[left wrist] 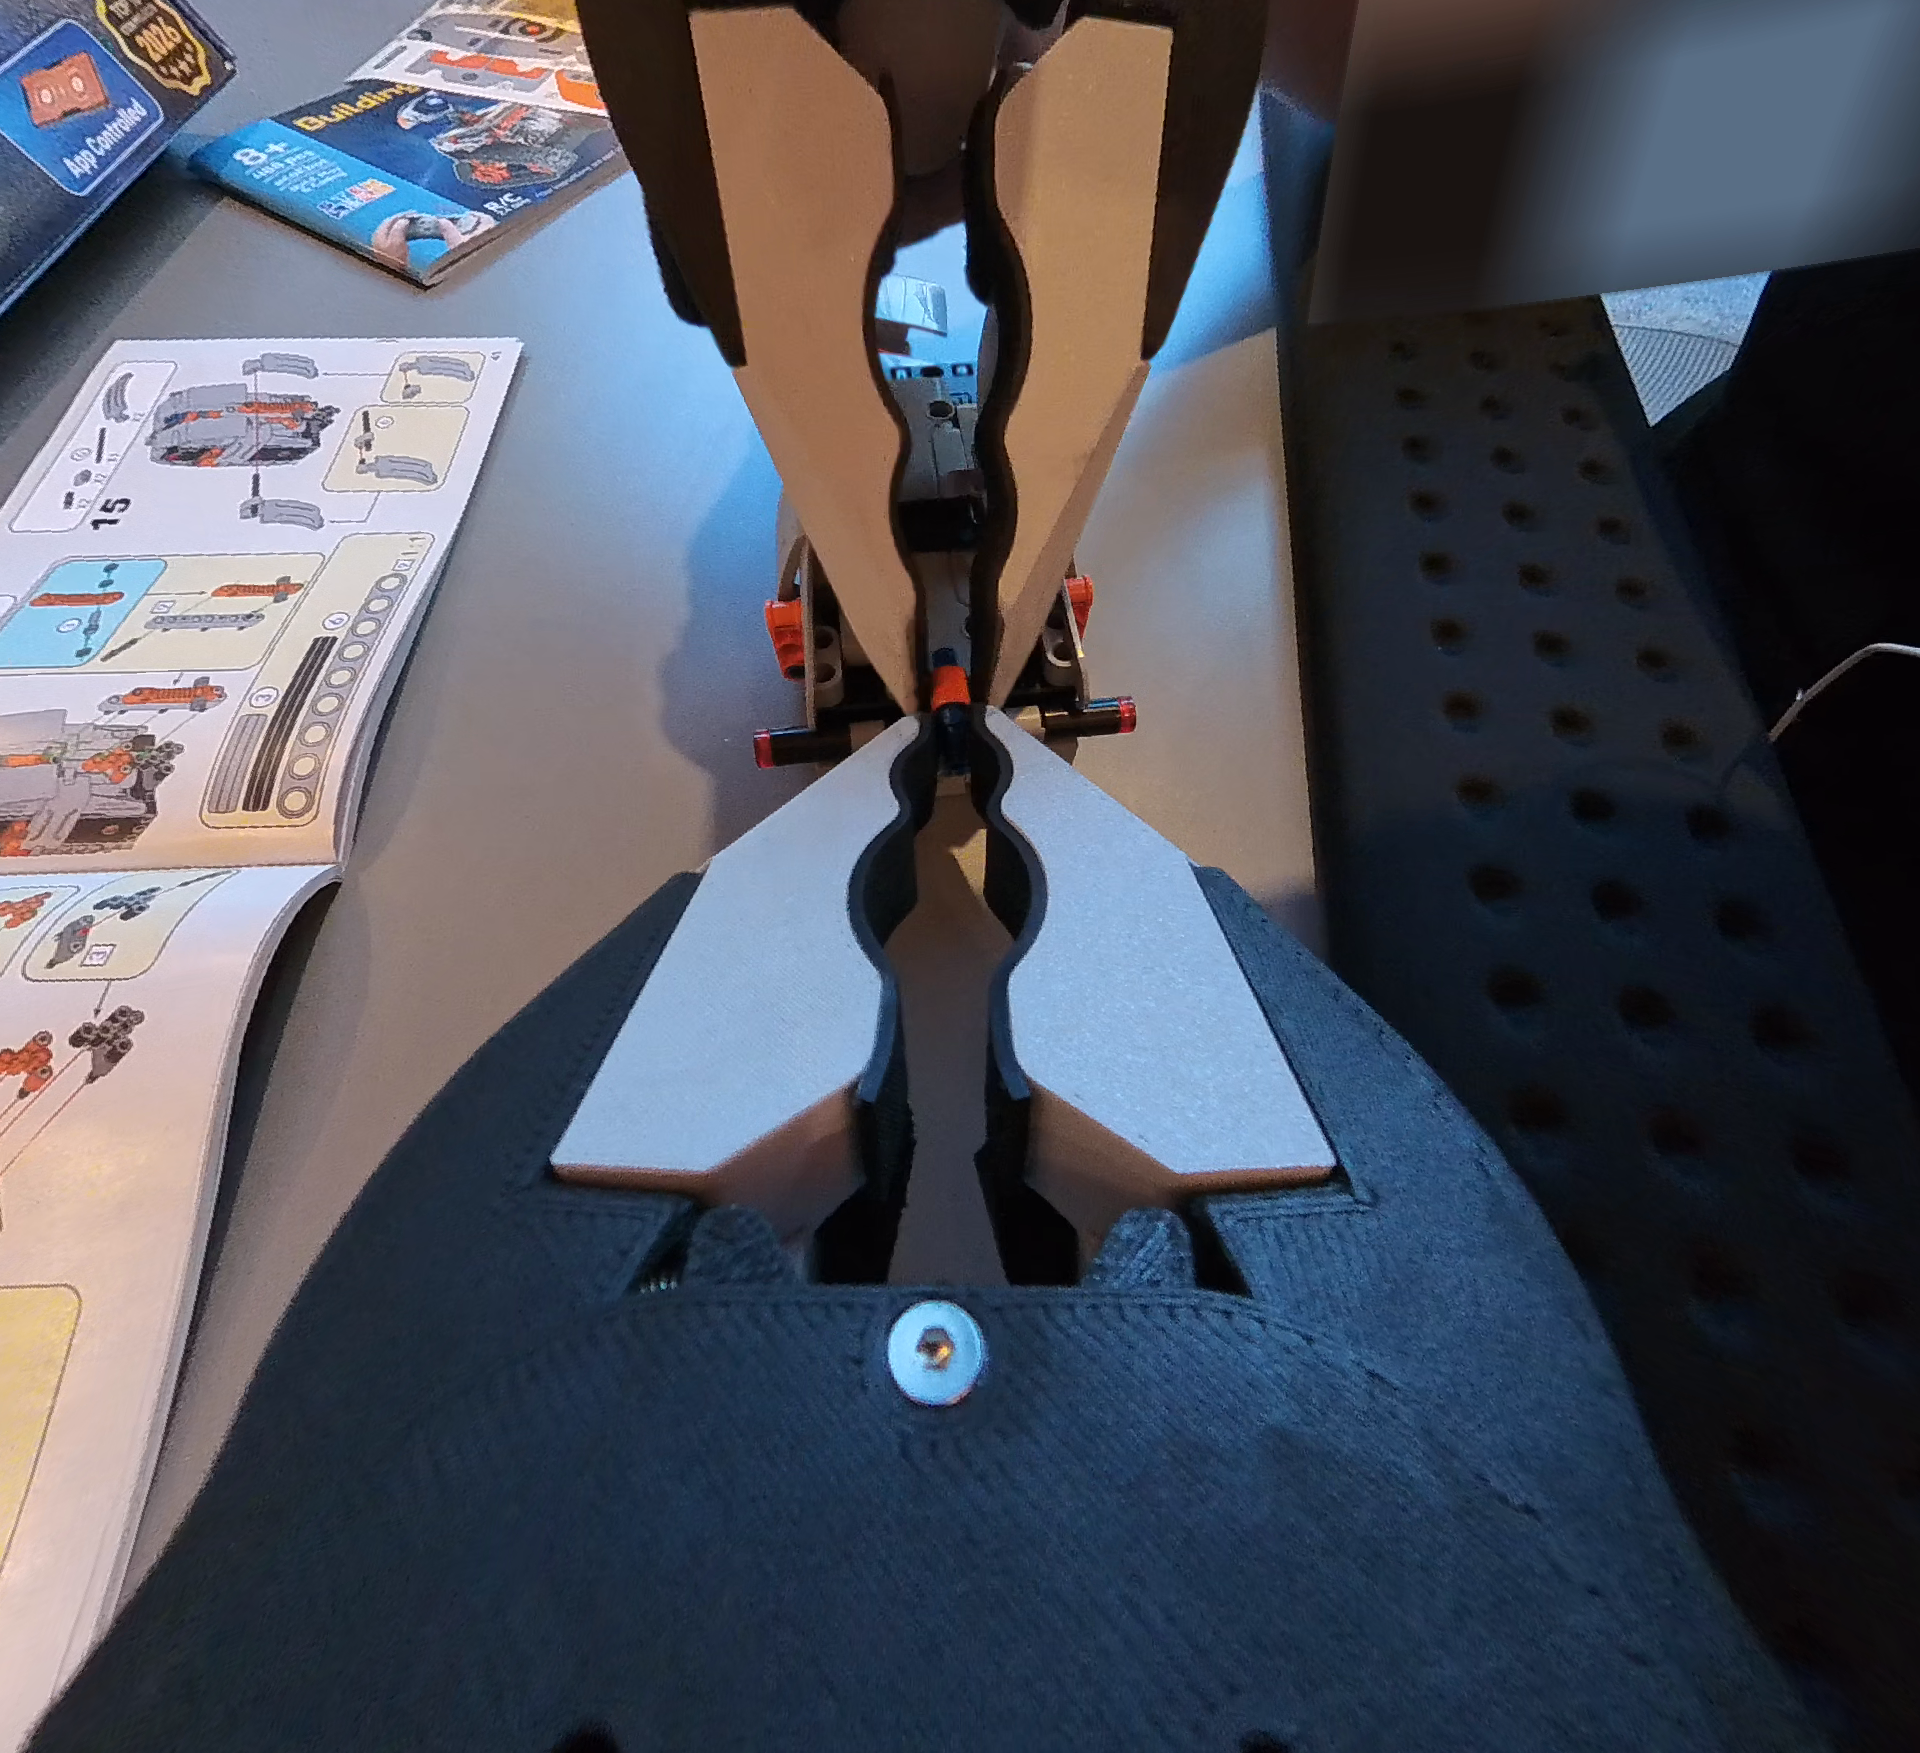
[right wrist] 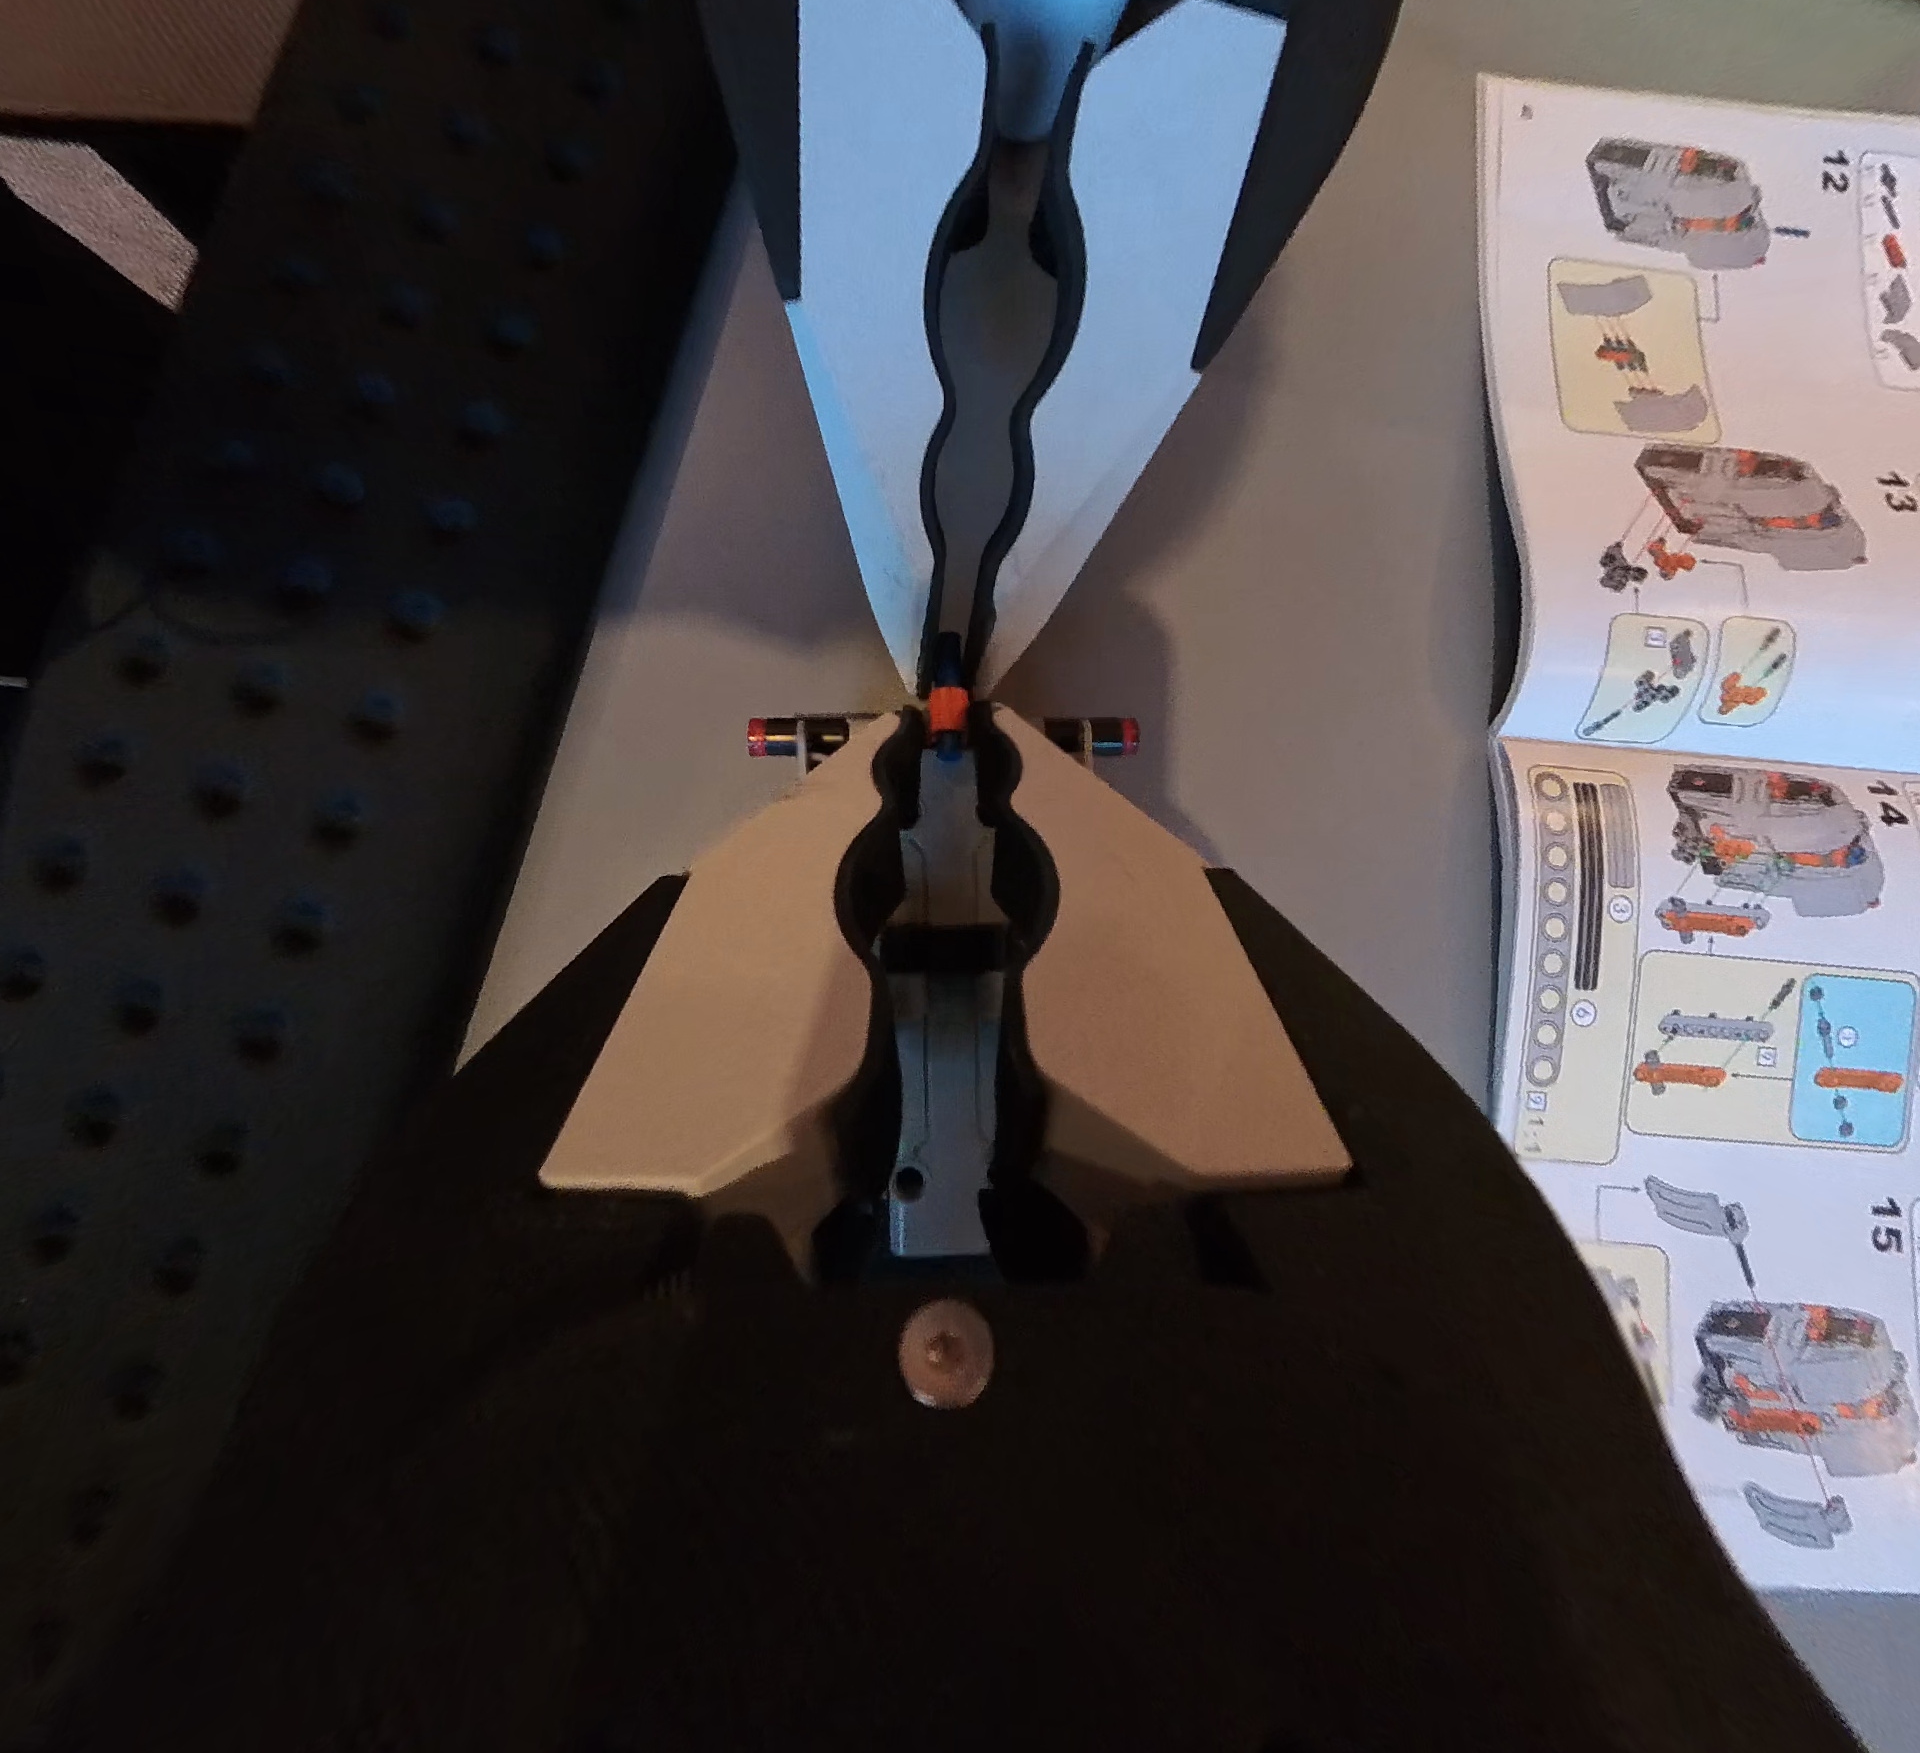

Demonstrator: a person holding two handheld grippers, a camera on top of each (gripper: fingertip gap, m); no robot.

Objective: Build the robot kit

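My two grippers meet tip to tip over a grey table [left wrist: 582, 415]. Between the tips is a small pin, black at one end [left wrist: 952, 735] with an orange collar [left wrist: 948, 687]. My left gripper [left wrist: 951, 739] is shut on the black end; it comes in from the top of the right wrist view [right wrist: 951, 659]. My right gripper [right wrist: 943, 729] is shut at the orange collar [right wrist: 945, 709]; it comes in from the top of the left wrist view [left wrist: 945, 693]. A grey brick-built model [left wrist: 940, 456] with orange parts lies under the right gripper [right wrist: 940, 1080]. A cross axle with red ends [left wrist: 1117, 716] sticks out on both sides.
An open instruction booklet [left wrist: 208, 612] lies beside the grippers and also shows in the right wrist view [right wrist: 1714, 768]. A blue-covered booklet [left wrist: 416, 165] and a dark box [left wrist: 83, 41] lie farther off. A black perforated panel [left wrist: 1558, 768] runs along the other side [right wrist: 260, 664]. Less than 4 cm separates the two grippers' tips.
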